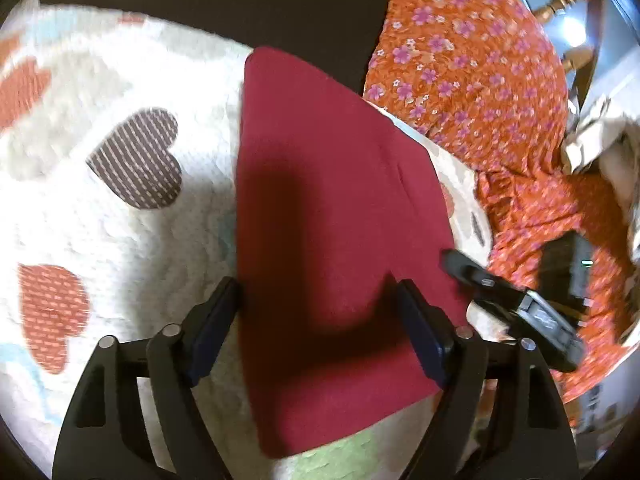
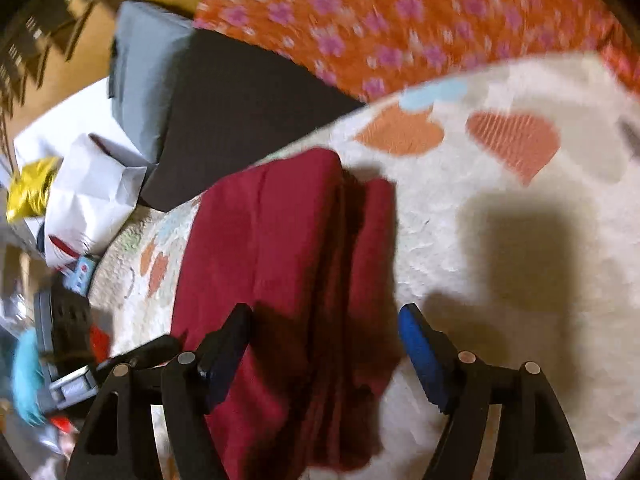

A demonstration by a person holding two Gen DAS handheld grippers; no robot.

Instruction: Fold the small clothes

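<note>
A dark red garment (image 1: pixel 328 160) lies folded into a long strip on a white fleece blanket with heart patches (image 1: pixel 120 220). My left gripper (image 1: pixel 316 286) is open just above the strip's near end, one finger on each side, pads clear of the cloth. A finger of my right gripper (image 1: pixel 472 272) shows at the strip's right edge. In the right wrist view the same garment (image 2: pixel 272 240) shows layered folds along its right side. My right gripper (image 2: pixel 325 312) is open over its near end, the left finger above the cloth and the right finger above the blanket (image 2: pixel 500 260).
An orange cloth with purple flowers (image 1: pixel 472 60) lies beyond and right of the blanket, with a black device (image 1: pixel 568 268) on it. A dark pad (image 2: pixel 240 112) lies past the garment. A white paper bag (image 2: pixel 92 188), a yellow packet (image 2: pixel 32 188) and clutter sit at the left.
</note>
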